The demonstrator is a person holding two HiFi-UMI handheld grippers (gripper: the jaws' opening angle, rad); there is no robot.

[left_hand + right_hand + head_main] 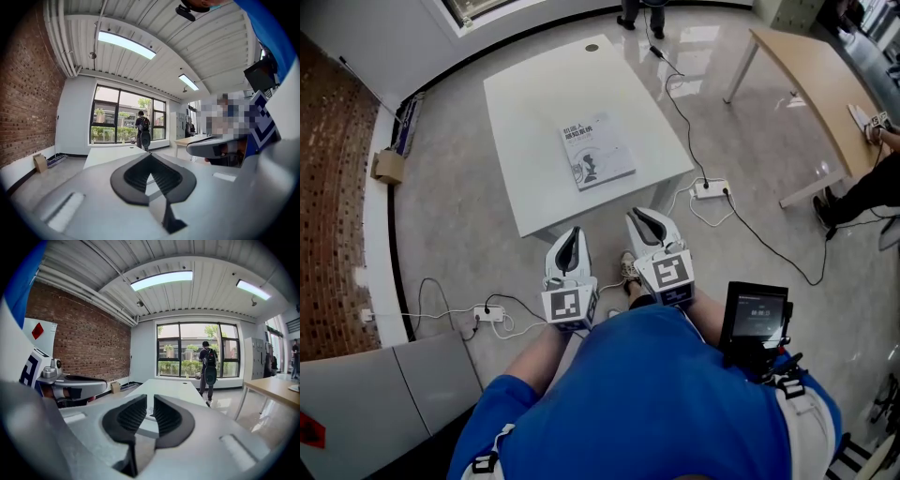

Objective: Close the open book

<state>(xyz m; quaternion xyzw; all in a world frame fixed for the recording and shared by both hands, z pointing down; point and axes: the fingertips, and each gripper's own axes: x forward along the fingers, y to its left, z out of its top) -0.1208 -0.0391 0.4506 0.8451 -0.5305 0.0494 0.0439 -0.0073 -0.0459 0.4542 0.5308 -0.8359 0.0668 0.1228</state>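
Observation:
A book with a pale grey cover lies closed and flat on the white table, near its front right part. Both grippers hang off the table, close to my body and short of its near edge. My left gripper has its jaw tips together and holds nothing; in the left gripper view the dark pads meet at the tip. My right gripper stands beside it. Its pads show a narrow gap with nothing between them. The white table stretches ahead of it.
A wooden table stands at the right, with a seated person beside it. Cables and power strips lie on the floor. A cardboard box sits by the brick wall. A person stands at the window.

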